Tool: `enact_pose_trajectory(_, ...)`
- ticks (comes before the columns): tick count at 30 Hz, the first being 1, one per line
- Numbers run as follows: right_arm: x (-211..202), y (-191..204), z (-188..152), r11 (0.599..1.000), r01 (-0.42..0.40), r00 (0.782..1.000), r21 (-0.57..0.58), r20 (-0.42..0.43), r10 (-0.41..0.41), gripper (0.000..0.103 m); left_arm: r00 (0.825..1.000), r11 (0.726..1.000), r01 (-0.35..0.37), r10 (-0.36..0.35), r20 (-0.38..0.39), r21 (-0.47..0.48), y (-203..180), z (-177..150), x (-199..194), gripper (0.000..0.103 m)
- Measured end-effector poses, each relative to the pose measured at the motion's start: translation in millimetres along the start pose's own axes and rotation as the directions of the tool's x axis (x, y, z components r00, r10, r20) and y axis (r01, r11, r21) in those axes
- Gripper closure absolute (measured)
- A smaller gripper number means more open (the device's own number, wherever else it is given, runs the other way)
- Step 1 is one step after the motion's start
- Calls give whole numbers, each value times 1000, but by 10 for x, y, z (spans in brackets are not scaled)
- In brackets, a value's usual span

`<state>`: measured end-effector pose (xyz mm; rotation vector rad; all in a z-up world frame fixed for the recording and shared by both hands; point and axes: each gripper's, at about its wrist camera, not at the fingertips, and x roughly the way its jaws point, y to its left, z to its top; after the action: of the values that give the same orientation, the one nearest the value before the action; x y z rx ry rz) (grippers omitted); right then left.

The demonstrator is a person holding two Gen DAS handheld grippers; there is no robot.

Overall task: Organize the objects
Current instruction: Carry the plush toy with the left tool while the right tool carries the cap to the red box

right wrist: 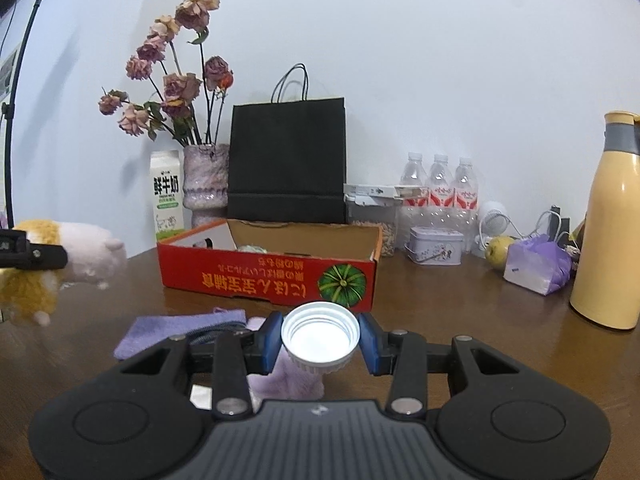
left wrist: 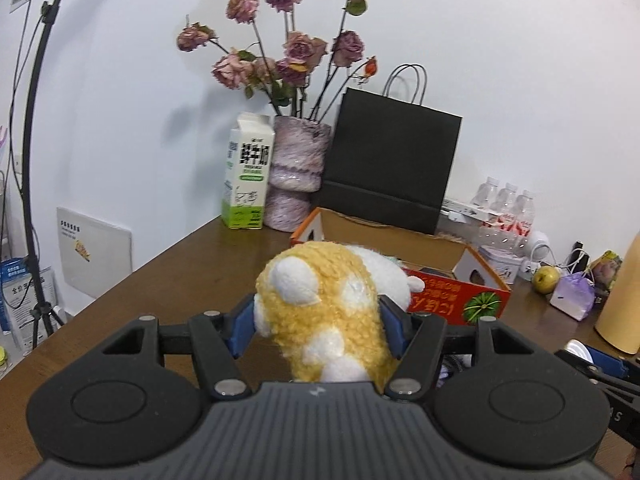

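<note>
- Two loads in your grippers: your left gripper (left wrist: pixel 320 320) grasps the plush toy (left wrist: pixel 328 312) above the bench (left wrist: pixel 160 280), near the red box (right wrist: pixel 268 276).
- Your right gripper (right wrist: pixel 320 340) grasps a white cap (right wrist: pixel 320 338) before that box, which holds something pale I can't identify.

Left gripper (left wrist: pixel 320 322) clamped (fingers partly spread), right gripper (right wrist: pixel 320 340) likewise clamped

The left gripper (left wrist: pixel 320 322), filling the lower half of its frame, is built of matte black plastic, with blue pads (left wrist: pixel 242 330) on the fingers. A ribbed grey centre plate, two round recessed discs and silver pivot screws are seen. The right gripper (right wrist: pixel 320 340) is made alike: black linkage arms, blue pads (right wrist: pixel 271 340), silver screws, ribbed grey plate.
</note>
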<state>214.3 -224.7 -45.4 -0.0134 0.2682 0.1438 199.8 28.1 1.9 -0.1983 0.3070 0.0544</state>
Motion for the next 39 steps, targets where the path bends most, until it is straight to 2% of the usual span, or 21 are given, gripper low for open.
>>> enact_pose_trajectory(16,200,186,374,999,-36,997,-22,65,37,64,998,998,57,-57,7,28,-344,246,252,39)
enact_pose_trajectory(39,931,195,743,999,-47,996,-18,72,48,64,999,999,53,-53,0,13,-504,601,1013,39)
